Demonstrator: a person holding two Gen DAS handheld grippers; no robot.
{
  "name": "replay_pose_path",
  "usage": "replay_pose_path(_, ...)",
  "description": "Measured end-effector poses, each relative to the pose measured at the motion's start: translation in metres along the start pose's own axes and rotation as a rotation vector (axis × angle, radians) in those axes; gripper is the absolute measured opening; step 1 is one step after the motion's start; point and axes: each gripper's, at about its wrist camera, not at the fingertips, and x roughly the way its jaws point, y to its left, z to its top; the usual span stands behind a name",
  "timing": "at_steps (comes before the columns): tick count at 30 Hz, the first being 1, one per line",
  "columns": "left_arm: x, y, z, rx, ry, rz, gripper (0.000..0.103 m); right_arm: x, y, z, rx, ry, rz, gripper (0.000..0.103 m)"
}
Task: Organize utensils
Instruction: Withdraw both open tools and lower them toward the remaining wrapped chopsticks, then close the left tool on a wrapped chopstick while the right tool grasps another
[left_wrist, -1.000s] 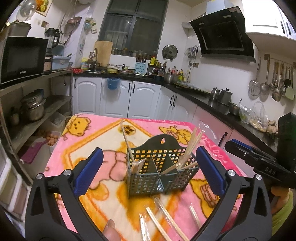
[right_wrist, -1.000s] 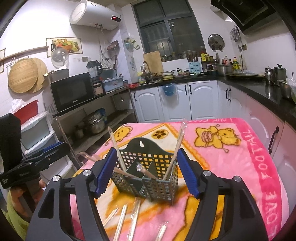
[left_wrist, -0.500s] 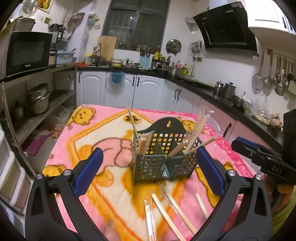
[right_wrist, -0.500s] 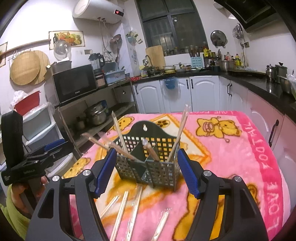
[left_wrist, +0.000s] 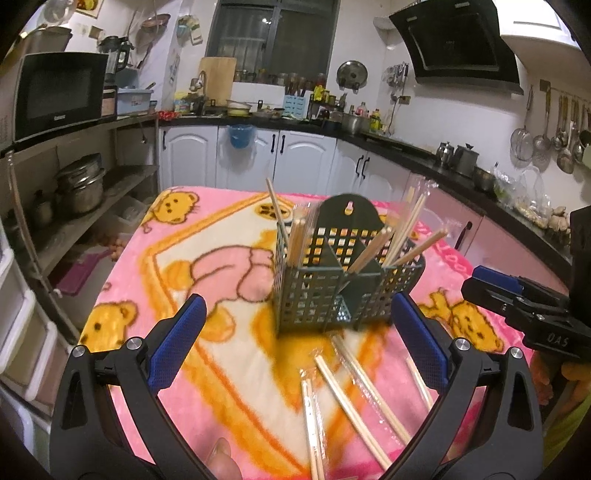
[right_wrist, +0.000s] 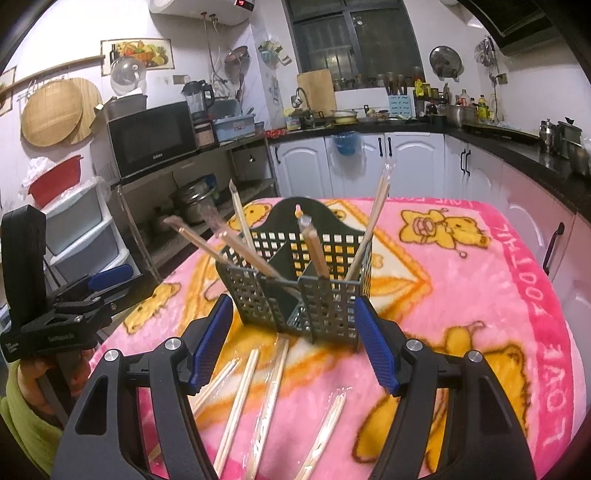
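A dark green perforated utensil holder (left_wrist: 343, 273) (right_wrist: 299, 284) stands on the pink bear-print blanket (left_wrist: 229, 373) (right_wrist: 461, 295), with several wooden chopsticks leaning out of its compartments. Several wrapped chopsticks (left_wrist: 354, 391) (right_wrist: 255, 391) lie loose on the blanket in front of it. My left gripper (left_wrist: 295, 325) hangs open above those loose chopsticks, nothing between its blue pads. My right gripper (right_wrist: 295, 332) is open too, its pads flanking the holder's near side in view, nothing held. Each gripper shows at the edge of the other's view.
The blanket covers a table in a kitchen. White cabinets (left_wrist: 310, 162) and a black counter run along the back and right. Open shelves with pots (left_wrist: 81, 184) and a microwave (left_wrist: 55, 92) stand to the left. Drawers (right_wrist: 85, 236) are beside the table's left edge.
Both grippers have sunk toward the table and tipped down, so the holder sits higher and larger in each view and more of the loose chopsticks shows. Jaws unchanged.
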Motion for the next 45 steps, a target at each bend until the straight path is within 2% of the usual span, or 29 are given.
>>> replay_pose_path(12,0.010,0.012,-0.023,-0.018,0.064,0.021,0.092,0.019,0.008,-0.014,-0.019,0.063,0.006,0.066)
replay_pose_path(34,0.040,0.019,-0.058,-0.012,0.200,0.016,0.092,0.052,0.011,-0.033,-0.044,0.156,0.005,0.066)
replay_pose_path(41,0.051,0.017,-0.067,-0.009,0.249,-0.011,0.076,0.068,0.009,-0.039,-0.054,0.198,0.005,0.064)
replay_pose_path(45,0.058,0.014,-0.072,-0.011,0.283,-0.036,0.060,0.079,0.010,-0.042,-0.068,0.230,0.013,0.057)
